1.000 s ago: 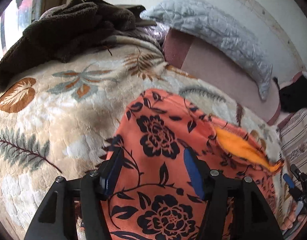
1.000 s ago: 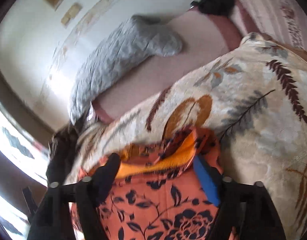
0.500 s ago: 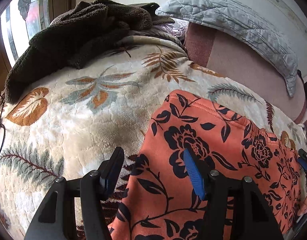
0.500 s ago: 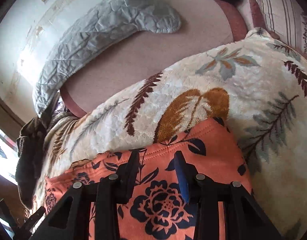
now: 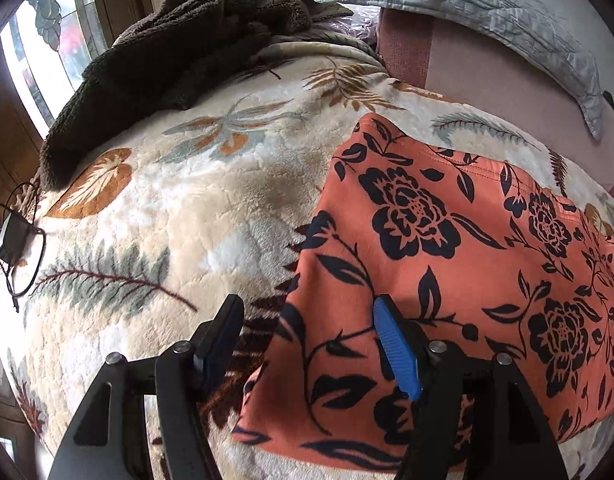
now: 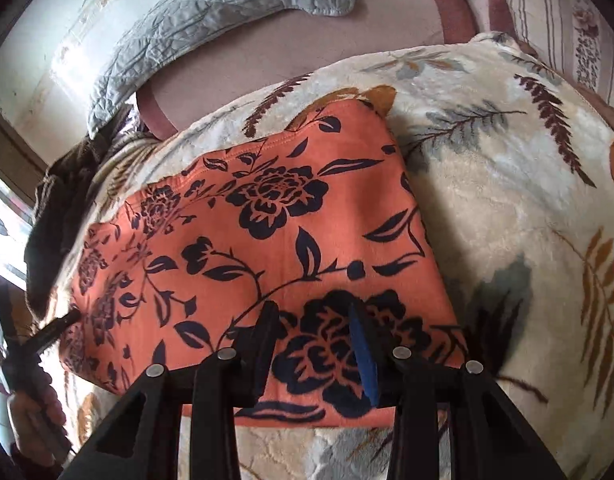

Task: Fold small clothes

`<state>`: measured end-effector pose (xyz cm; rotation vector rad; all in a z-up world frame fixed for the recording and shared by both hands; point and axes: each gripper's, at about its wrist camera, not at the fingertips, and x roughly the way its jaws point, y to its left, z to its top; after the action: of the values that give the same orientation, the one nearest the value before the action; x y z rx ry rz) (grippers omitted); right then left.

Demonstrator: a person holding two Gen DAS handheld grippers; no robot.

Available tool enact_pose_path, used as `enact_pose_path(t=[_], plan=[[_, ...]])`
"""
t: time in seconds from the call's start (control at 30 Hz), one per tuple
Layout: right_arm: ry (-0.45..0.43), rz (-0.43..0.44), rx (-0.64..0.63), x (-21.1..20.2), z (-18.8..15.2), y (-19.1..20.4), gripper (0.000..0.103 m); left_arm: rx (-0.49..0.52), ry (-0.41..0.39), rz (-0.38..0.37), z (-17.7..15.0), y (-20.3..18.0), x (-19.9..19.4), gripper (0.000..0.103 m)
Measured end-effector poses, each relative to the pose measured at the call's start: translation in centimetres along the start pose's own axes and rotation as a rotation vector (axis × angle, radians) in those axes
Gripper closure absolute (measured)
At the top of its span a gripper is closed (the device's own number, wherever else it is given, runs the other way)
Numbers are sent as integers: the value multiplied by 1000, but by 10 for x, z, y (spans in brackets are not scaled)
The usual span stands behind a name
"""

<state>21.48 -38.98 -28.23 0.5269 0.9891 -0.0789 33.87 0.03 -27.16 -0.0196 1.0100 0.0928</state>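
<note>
Left wrist, orange garment [image 5: 447, 248] flat, seemingly crosswise

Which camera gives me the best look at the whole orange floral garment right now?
The right wrist view: the orange black-flowered garment lies almost whole there, folded flat on the cream leaf-print plush blanket, all edges traceable apart from what the fingers cover. The left wrist view shows its left edge and far hem sharply, but its right side runs out of frame.

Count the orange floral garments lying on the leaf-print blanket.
1. The folded orange garment with black flowers lies flat on the cream leaf-print fleece blanket, under both open grippers. Others may be out of view.
</note>
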Motion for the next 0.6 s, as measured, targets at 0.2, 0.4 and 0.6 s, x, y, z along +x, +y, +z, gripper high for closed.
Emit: enact_pose_path(t=[0.2, 0.4, 0.6], plan=[[18, 63, 134, 0, -25, -4, 44, 31, -37, -84, -34, -14, -36, 20], [6, 177, 383, 6, -26, -33, 40, 187, 54, -62, -51, -46, -7, 0], [6, 240, 426, -6, -21, -40, 39, 246, -67, -9, -54, -56, -27, 0]])
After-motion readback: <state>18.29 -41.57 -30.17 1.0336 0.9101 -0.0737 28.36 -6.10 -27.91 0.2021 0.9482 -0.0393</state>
